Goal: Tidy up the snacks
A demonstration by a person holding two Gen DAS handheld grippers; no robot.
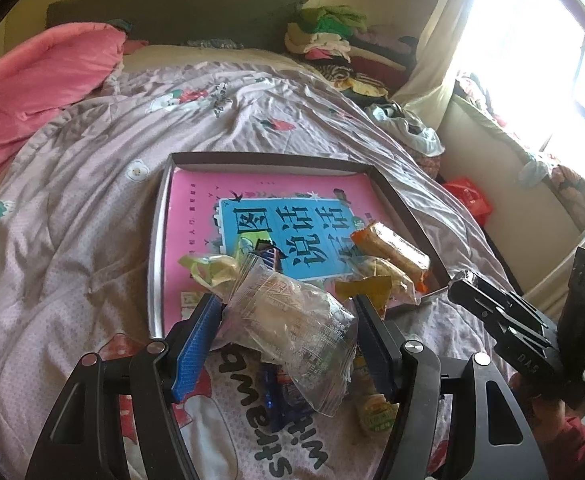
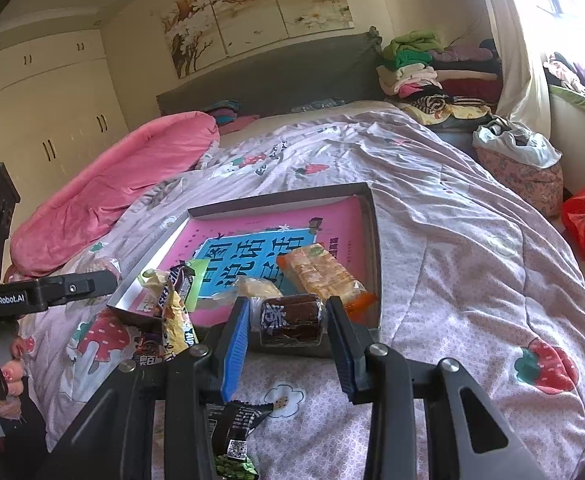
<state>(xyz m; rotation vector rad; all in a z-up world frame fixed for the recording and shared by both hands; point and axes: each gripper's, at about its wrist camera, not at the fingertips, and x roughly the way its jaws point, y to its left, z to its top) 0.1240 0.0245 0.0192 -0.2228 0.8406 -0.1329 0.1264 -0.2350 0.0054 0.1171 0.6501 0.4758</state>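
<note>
Loose snack packets (image 2: 176, 316) before the box rim (image 2: 374, 248)

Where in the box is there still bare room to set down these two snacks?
The far half of the box, over the pink book up to the back wall, is free. The near end is crowded: the orange wafer pack on the right, green and dark packets on the left.
</note>
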